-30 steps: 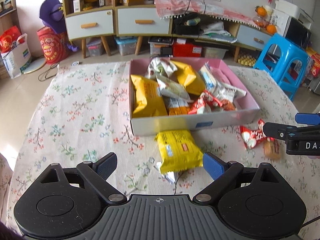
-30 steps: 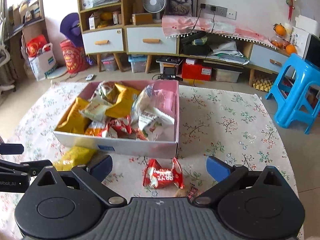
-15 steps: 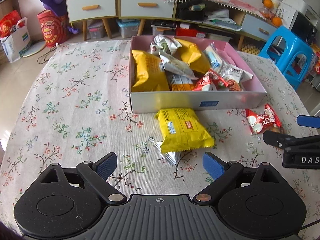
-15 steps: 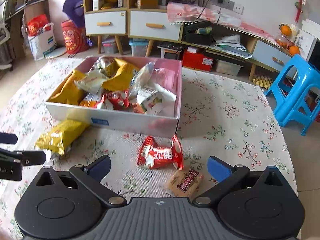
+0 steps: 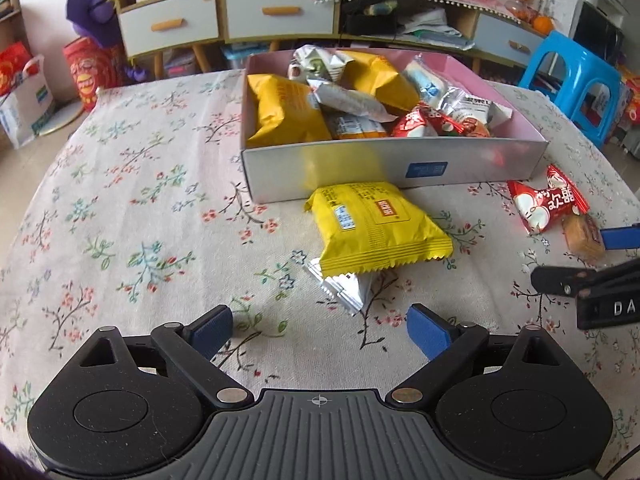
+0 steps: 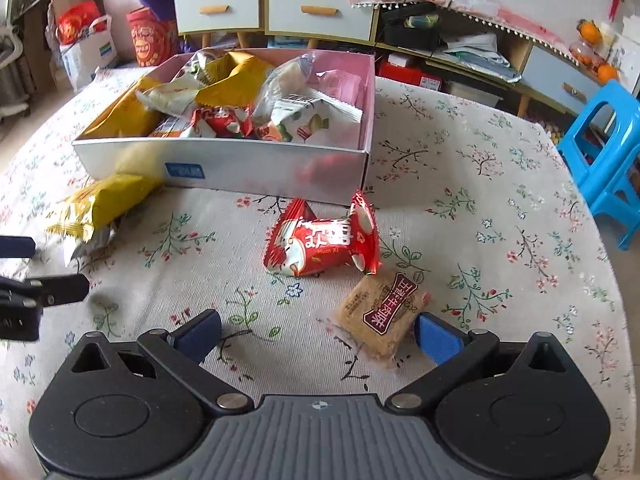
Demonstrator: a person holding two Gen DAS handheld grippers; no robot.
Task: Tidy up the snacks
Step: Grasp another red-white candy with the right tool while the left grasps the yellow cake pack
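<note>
A pink box (image 5: 460,162) (image 6: 240,168) filled with several snack packets stands on the floral tablecloth. In front of it lie a yellow packet (image 5: 376,228) (image 6: 96,204) on top of a silver packet (image 5: 344,288), a red packet (image 5: 546,204) (image 6: 320,242) and a tan cracker bar (image 5: 582,234) (image 6: 378,312). My left gripper (image 5: 320,330) is open and empty, just short of the silver packet. My right gripper (image 6: 316,332) is open and empty, with the cracker bar near its right finger.
The round table's edge (image 6: 616,280) falls away at the right, with a blue stool (image 6: 608,152) beyond it. Cabinets (image 5: 224,20) and floor clutter stand behind the table. The tablecloth (image 5: 120,200) stretches to the left of the box.
Both grippers have risen and tilted downward toward the table; the loose snacks now sit nearer the middle of each view. Nothing on the table has moved.
</note>
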